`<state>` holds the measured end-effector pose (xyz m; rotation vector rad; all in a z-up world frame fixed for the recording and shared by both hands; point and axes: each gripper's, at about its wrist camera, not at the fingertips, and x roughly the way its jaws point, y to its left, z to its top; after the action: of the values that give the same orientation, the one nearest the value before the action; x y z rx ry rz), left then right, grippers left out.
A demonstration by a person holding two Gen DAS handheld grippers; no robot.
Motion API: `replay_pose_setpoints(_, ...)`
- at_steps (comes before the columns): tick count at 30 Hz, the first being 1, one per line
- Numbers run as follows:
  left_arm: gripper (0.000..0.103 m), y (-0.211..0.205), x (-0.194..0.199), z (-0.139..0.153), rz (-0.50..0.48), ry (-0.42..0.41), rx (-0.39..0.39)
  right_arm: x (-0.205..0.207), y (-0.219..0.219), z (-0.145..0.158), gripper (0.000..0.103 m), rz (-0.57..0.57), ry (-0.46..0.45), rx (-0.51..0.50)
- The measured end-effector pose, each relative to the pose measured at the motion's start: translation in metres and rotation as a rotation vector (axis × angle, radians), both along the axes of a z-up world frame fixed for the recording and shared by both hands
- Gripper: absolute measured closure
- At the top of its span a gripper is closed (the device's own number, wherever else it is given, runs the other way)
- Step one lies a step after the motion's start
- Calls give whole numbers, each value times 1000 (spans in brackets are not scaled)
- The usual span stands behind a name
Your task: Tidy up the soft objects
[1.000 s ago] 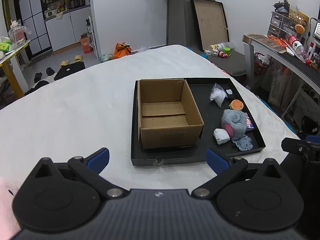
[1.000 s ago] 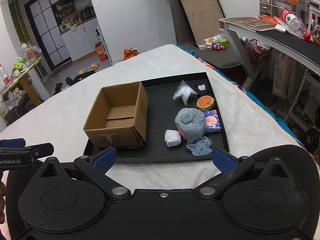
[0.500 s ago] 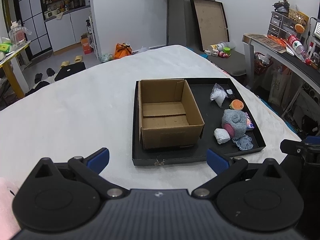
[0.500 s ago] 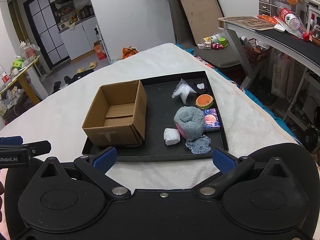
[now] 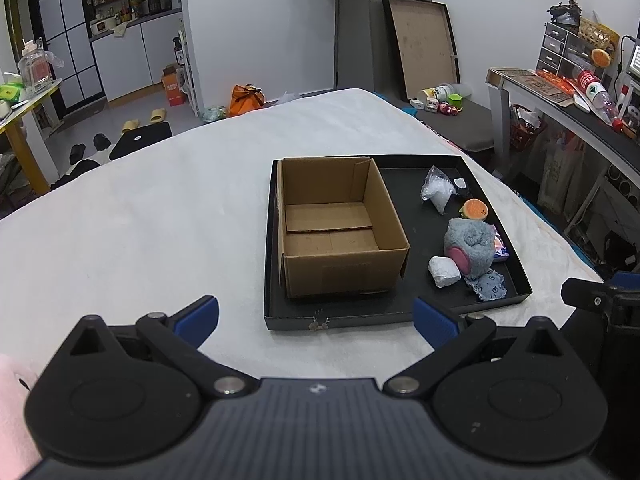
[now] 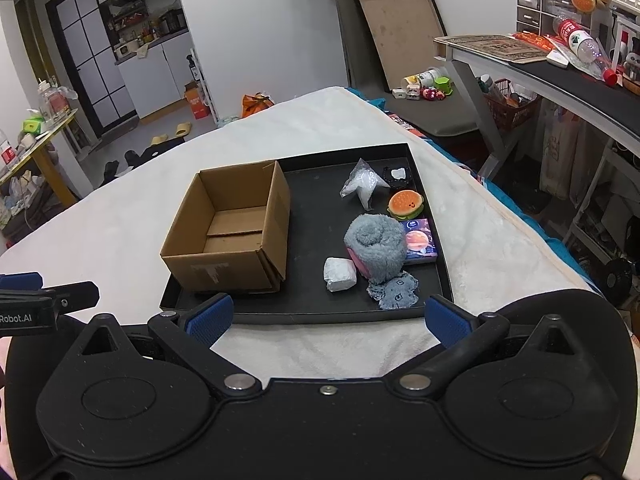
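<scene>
The left gripper [image 5: 316, 316] hangs spread wide and empty over the white bed cover [image 5: 140, 232], its blue fingertips [image 5: 198, 316] short of the near rim of the black tray [image 5: 360, 320]. Straight ahead of it, in the tray's left half, sits the open cardboard box [image 5: 340, 236], upright and with nothing inside it. Ahead and to the right of that claw lie the soft things, all on the tray floor beside the box. Nearest is a white wrapped packet [image 5: 443, 271], just beside a grey fluffy roll [image 5: 470, 246] and a grey patterned cloth [image 5: 490, 286]. Farther off come a burger toy [image 5: 474, 209] and a clear plastic bag [image 5: 438, 190].

The right gripper [image 6: 326, 318] is likewise released and holds nothing, poised at the tray's near edge [image 6: 304, 317]. From its camera, the box [image 6: 236, 236] stands ahead to the left. The packet [image 6: 340, 274], roll [image 6: 376, 246] and cloth [image 6: 394, 294] lie straight ahead. A purple tissue pack [image 6: 420, 240] touches the roll's right side. Beyond it are the burger [image 6: 406, 205], the bag [image 6: 362, 186] and a small black item [image 6: 398, 176]. Nothing stands between either claw and the items. The left gripper's body [image 6: 36, 304] shows at the far left.
</scene>
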<state>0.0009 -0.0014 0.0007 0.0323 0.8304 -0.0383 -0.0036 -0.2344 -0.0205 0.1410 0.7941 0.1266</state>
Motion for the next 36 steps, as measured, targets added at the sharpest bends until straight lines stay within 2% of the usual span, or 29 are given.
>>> replay_pose_setpoints(26,0,0,5,1,-1,1,-6,3,2,0,0,6,15,-7)
replay_pose_setpoints(36,0,0,15,-3,-5,24,-3,10,2,-6,0,6,30,-8)
